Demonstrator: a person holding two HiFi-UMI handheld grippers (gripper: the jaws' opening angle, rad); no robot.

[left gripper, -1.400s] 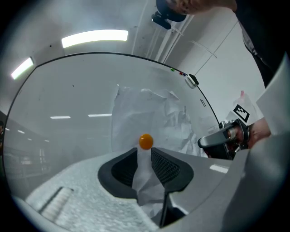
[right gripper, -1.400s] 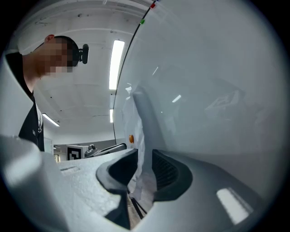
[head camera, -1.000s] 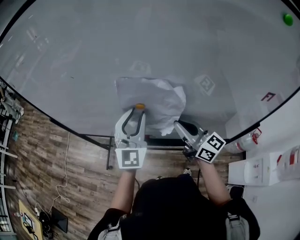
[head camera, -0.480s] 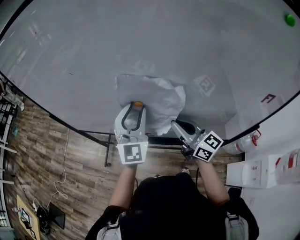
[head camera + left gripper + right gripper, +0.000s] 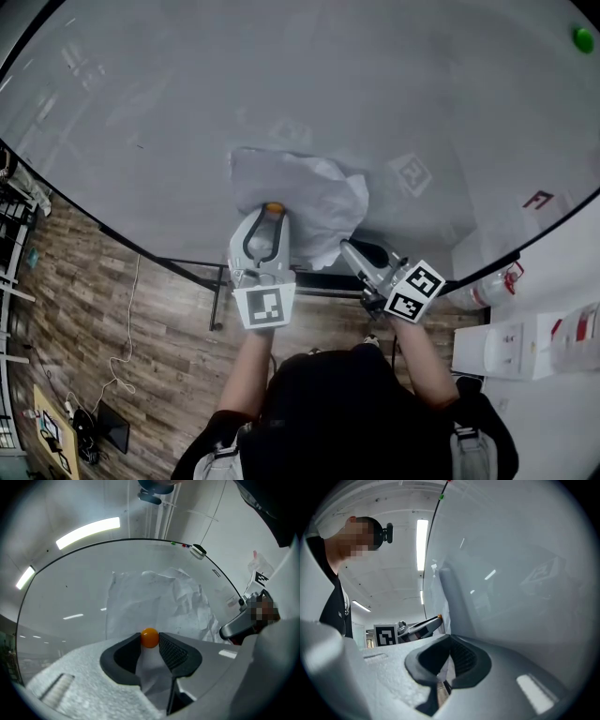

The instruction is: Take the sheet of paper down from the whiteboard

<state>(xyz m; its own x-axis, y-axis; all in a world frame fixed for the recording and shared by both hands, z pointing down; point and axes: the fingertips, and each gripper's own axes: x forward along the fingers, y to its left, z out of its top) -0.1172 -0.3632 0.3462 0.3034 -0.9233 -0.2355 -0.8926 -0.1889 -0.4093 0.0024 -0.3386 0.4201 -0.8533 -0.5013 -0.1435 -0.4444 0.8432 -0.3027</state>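
A crumpled white sheet of paper (image 5: 305,199) hangs on the whiteboard (image 5: 281,84), pinned by an orange magnet (image 5: 274,208) near its lower left. My left gripper (image 5: 272,215) reaches up to the board. Its jaws are closing, with the magnet (image 5: 149,637) between the two pads and touching both. The sheet (image 5: 154,599) spreads out beyond the left gripper (image 5: 149,642). My right gripper (image 5: 345,248) is shut on the sheet's lower right edge. In the right gripper view the paper (image 5: 440,604) runs edge-on down into the right gripper (image 5: 449,657).
A green magnet (image 5: 583,39) sits at the board's top right. A red fire extinguisher (image 5: 492,279) stands low at the right, next to white cabinets (image 5: 525,342). The board's stand (image 5: 217,305) rests on the wooden floor, with cables (image 5: 122,375) at the left.
My left gripper has edged slightly up toward the board and stays round the orange magnet. The right gripper and the sheet have hardly moved.
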